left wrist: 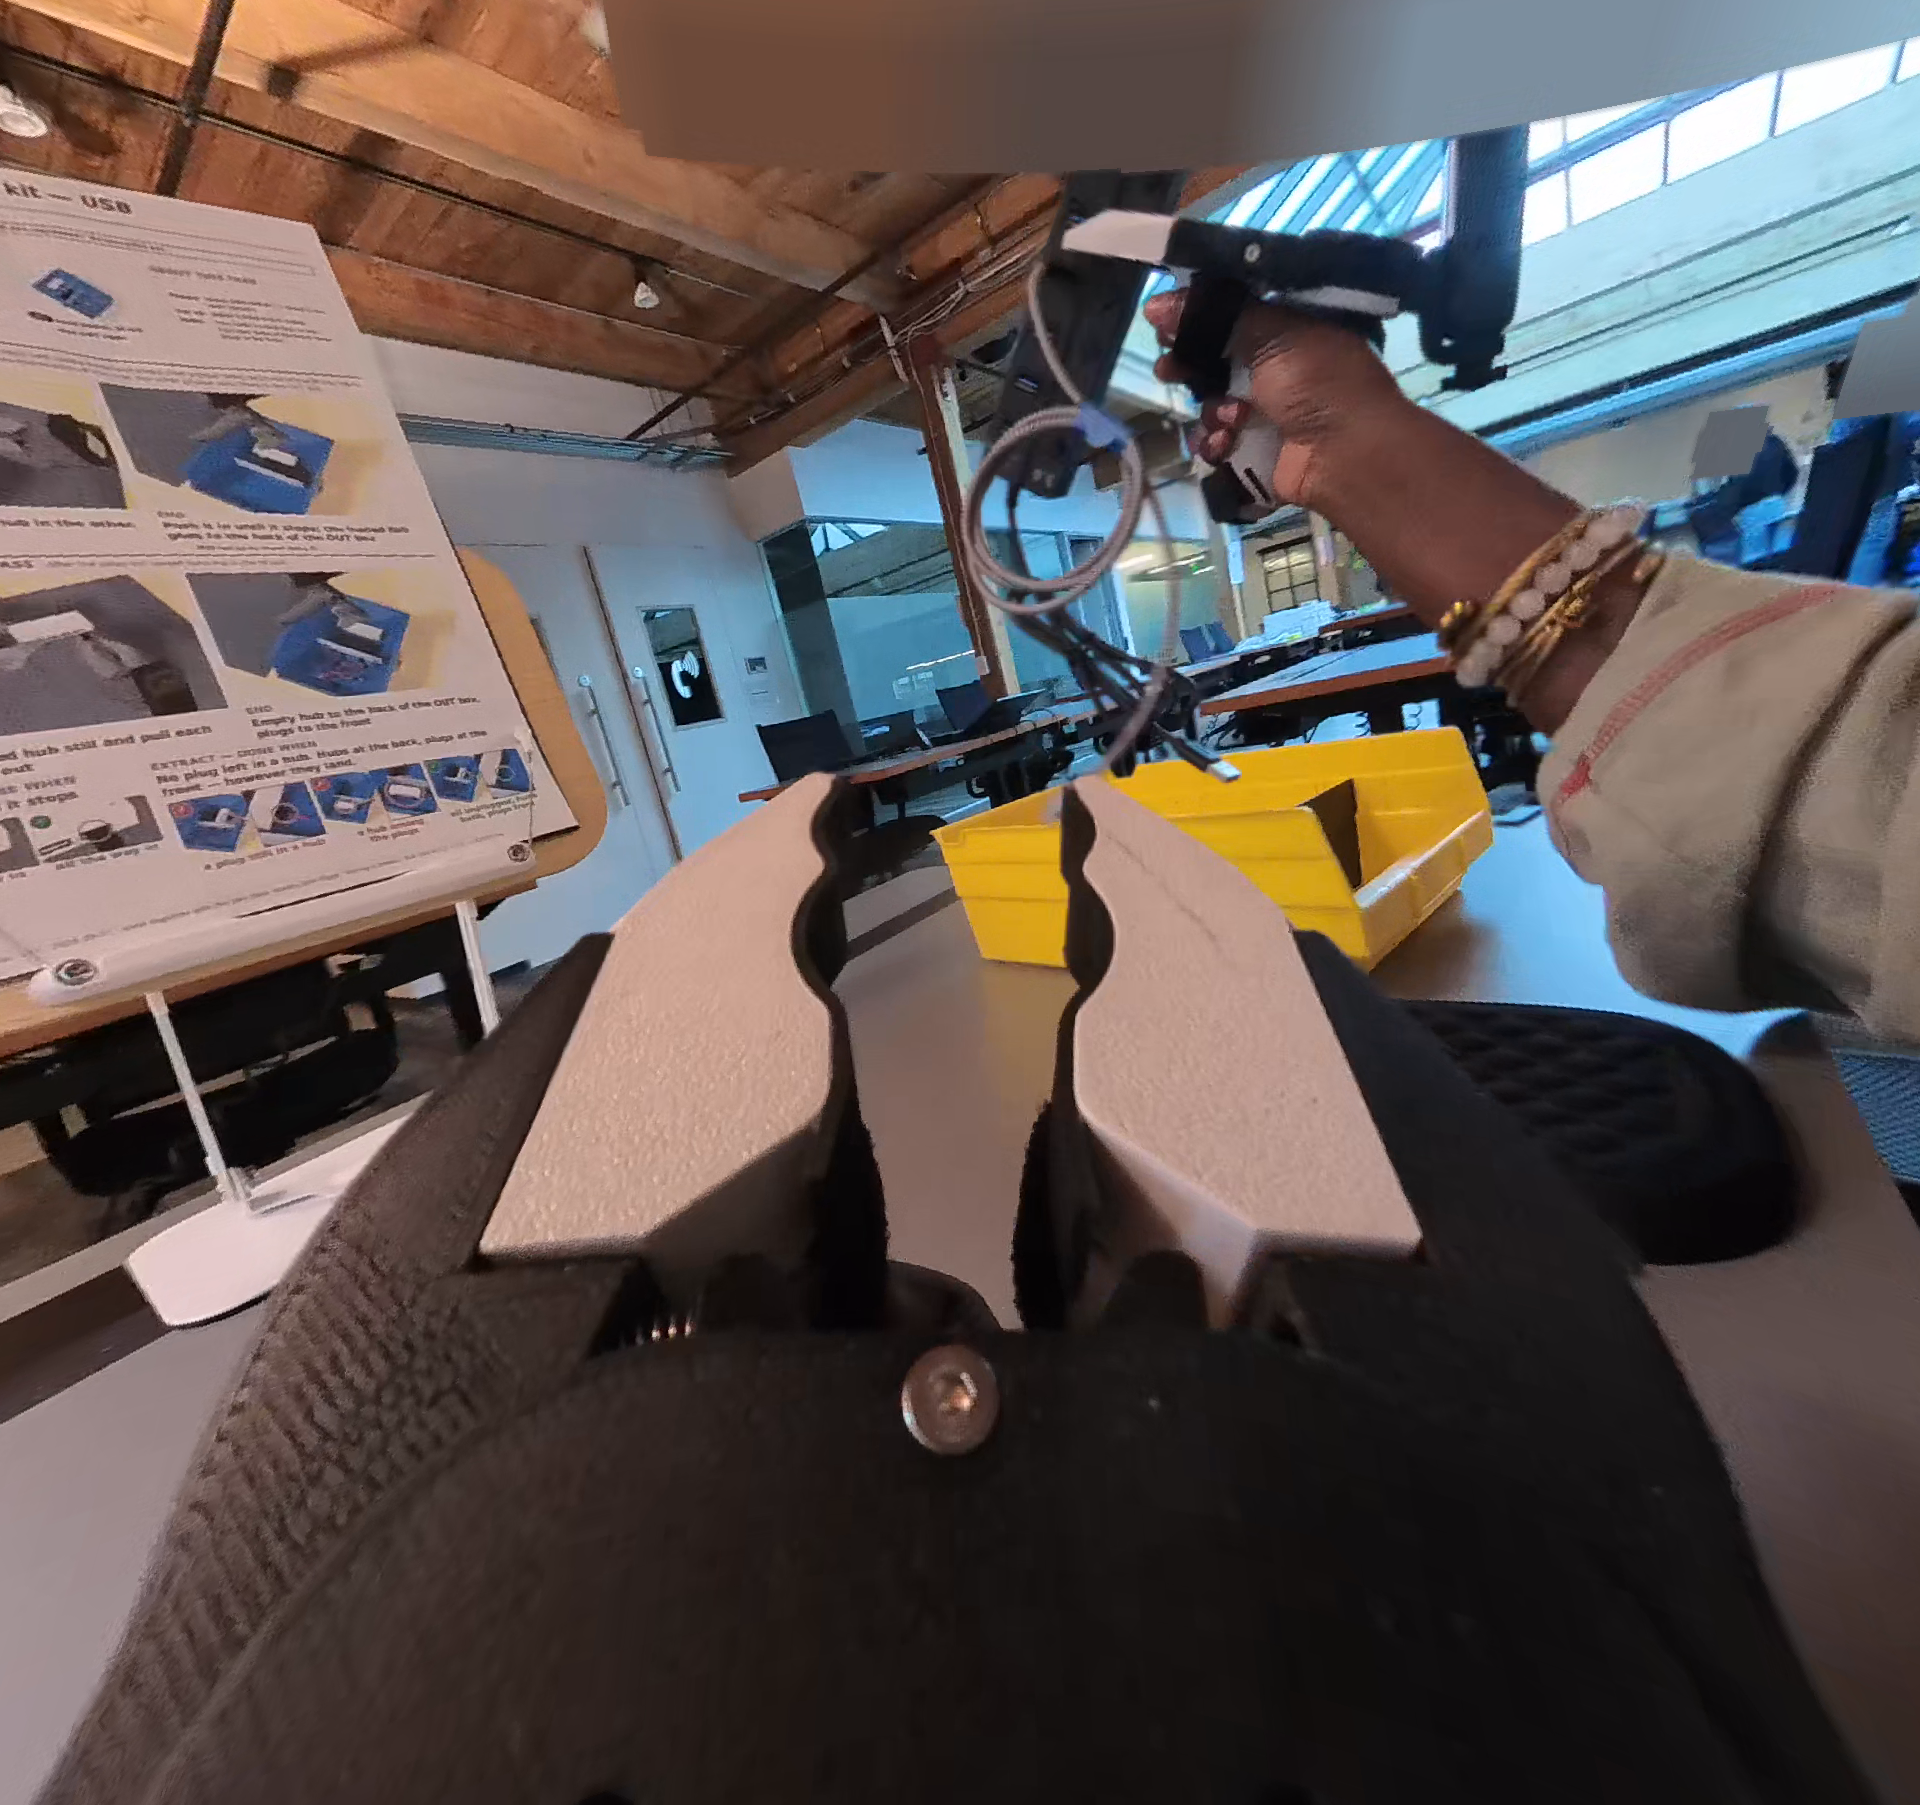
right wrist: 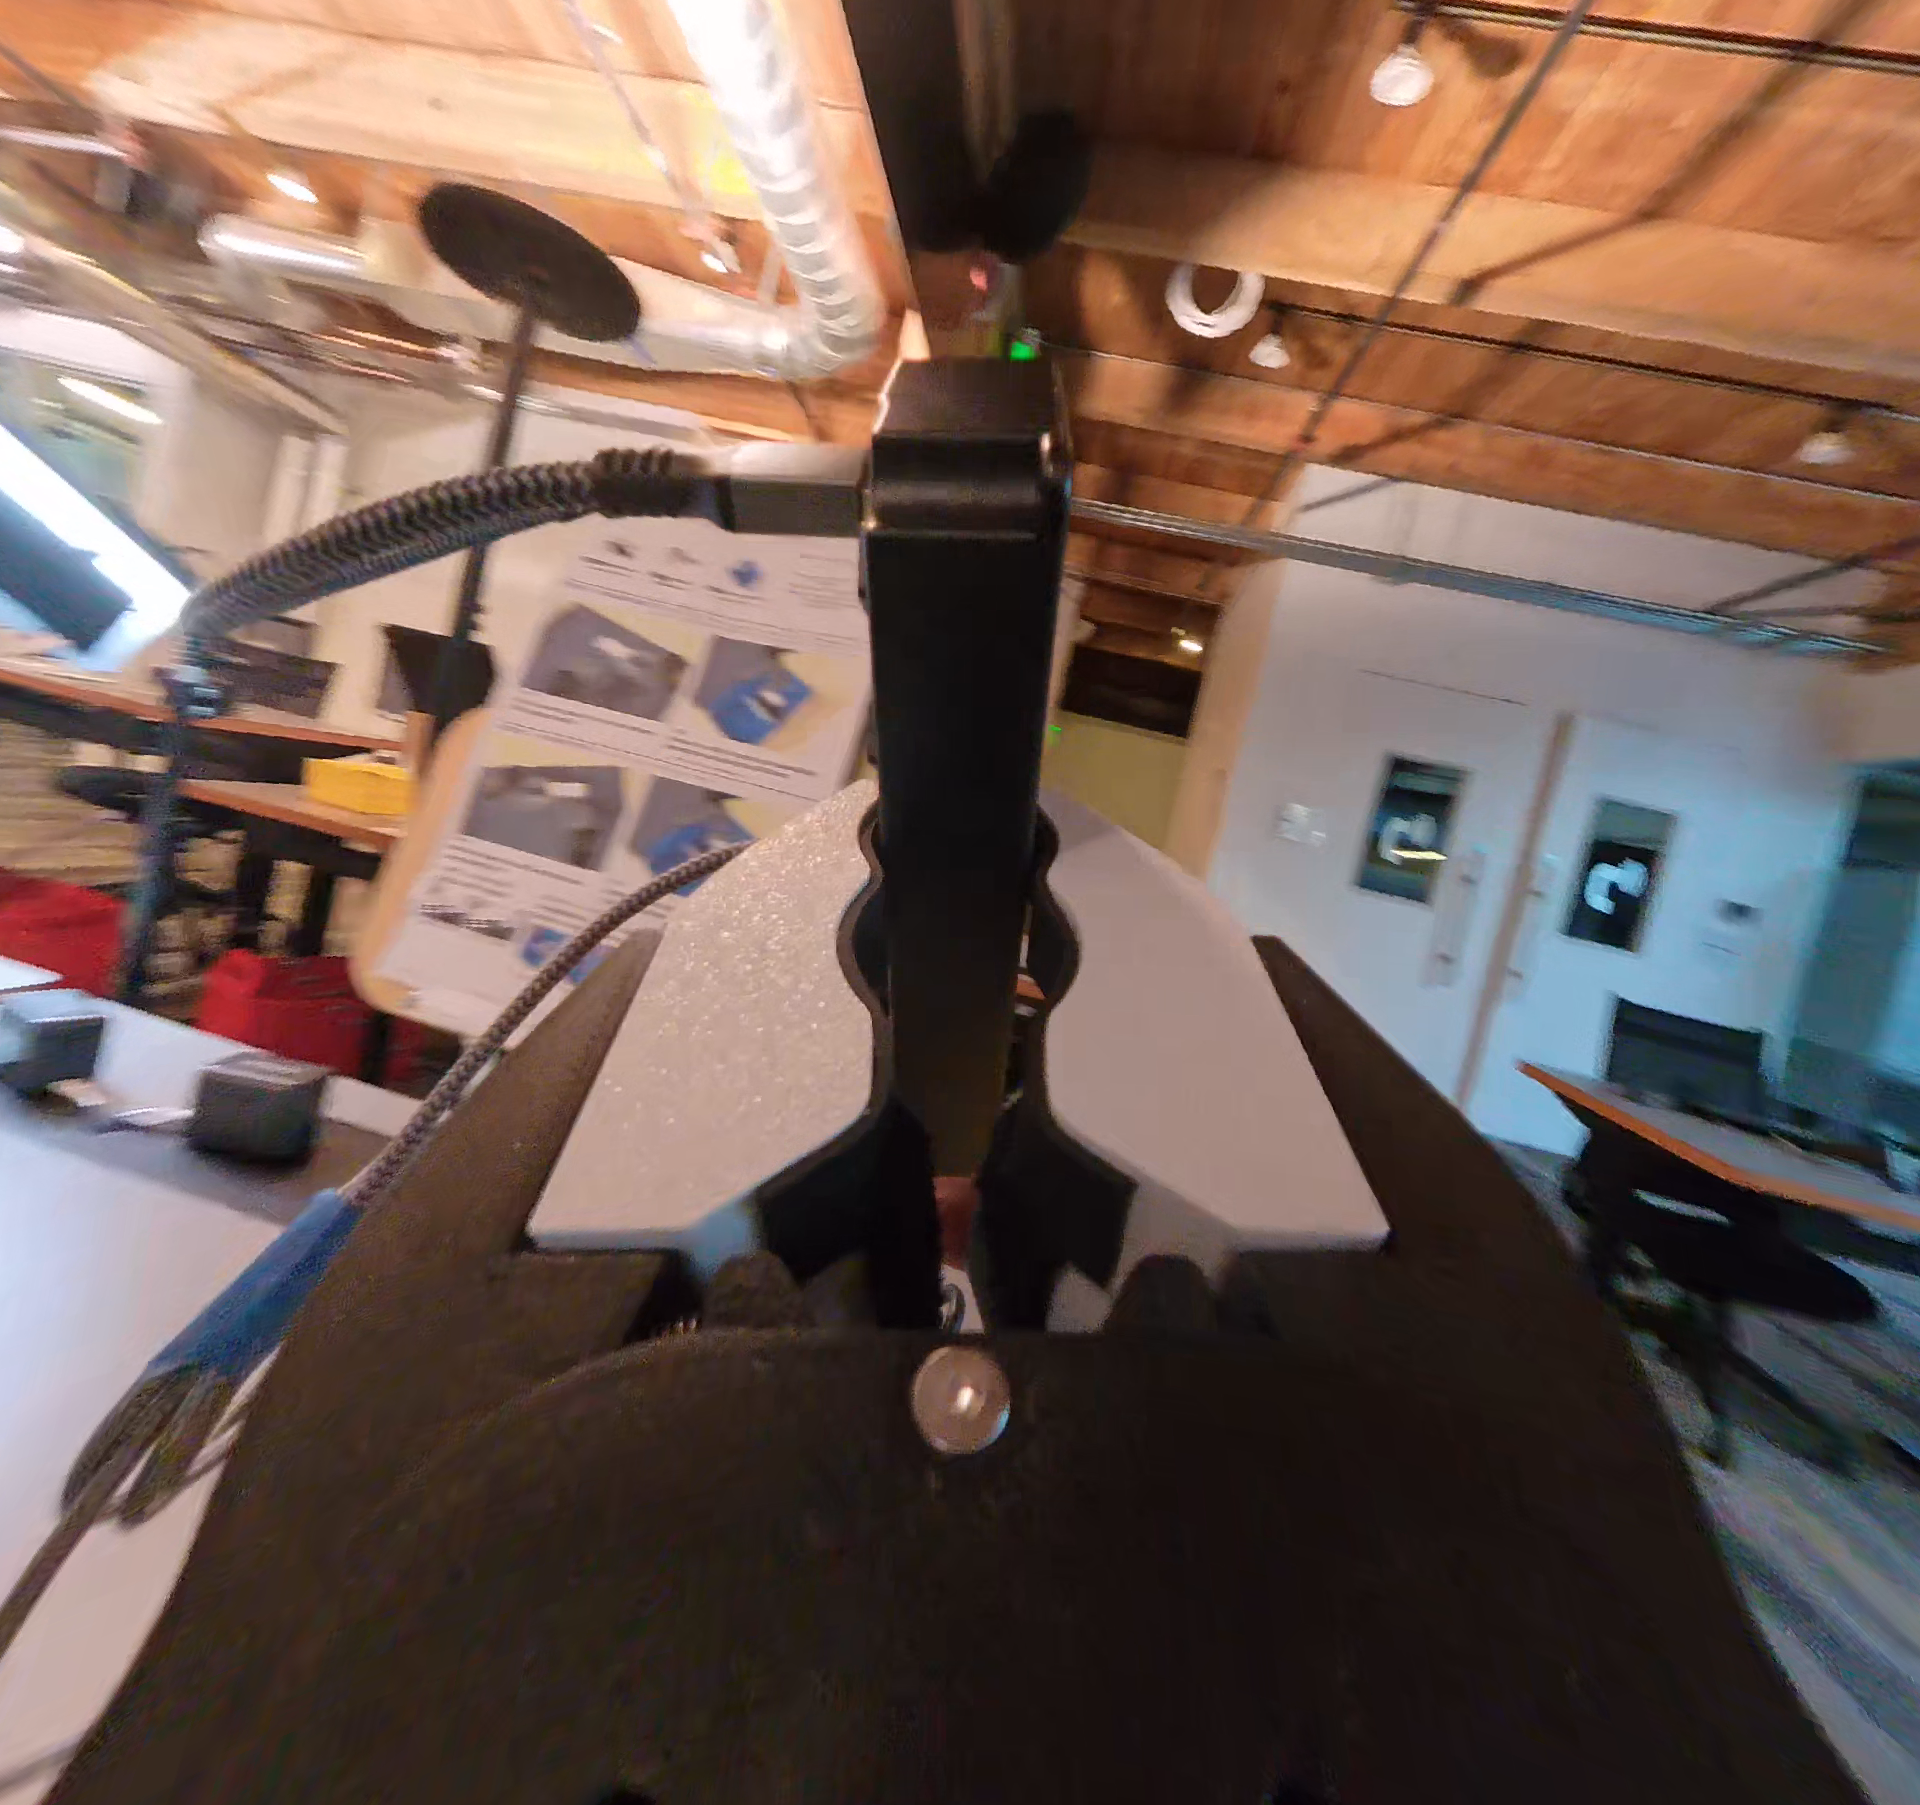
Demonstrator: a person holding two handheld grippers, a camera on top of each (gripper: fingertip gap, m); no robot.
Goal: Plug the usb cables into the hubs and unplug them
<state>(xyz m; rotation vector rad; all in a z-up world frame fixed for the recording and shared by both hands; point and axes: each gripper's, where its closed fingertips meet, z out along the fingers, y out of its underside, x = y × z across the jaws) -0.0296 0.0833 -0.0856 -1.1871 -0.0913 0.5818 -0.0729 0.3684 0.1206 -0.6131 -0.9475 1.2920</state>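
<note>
My right gripper point(right wrist: 961, 882) is shut on a black usb hub point(right wrist: 966, 675) and holds it upright, high in the air. A grey braided cable point(right wrist: 416, 529) is plugged into the hub's left side near its top by a grey plug point(right wrist: 790, 498). In the left wrist view the right gripper point(left wrist: 1101, 249) holds the hub point(left wrist: 1070, 342) up high, and the coiled cable point(left wrist: 1060, 529) hangs below it with a loose silver plug point(left wrist: 1210, 766) over the yellow bin point(left wrist: 1226, 872). My left gripper point(left wrist: 945, 820) is open and empty, low over the table.
A grey table point(left wrist: 935, 1049) lies under my left gripper. An instruction poster on a white stand point(left wrist: 229, 571) stands at the left. A person's sleeve and hand point(left wrist: 1714, 768) reach in from the right. Two dark boxes point(right wrist: 255, 1101) sit on a table at the left. Left tips to right tips: about 35 cm.
</note>
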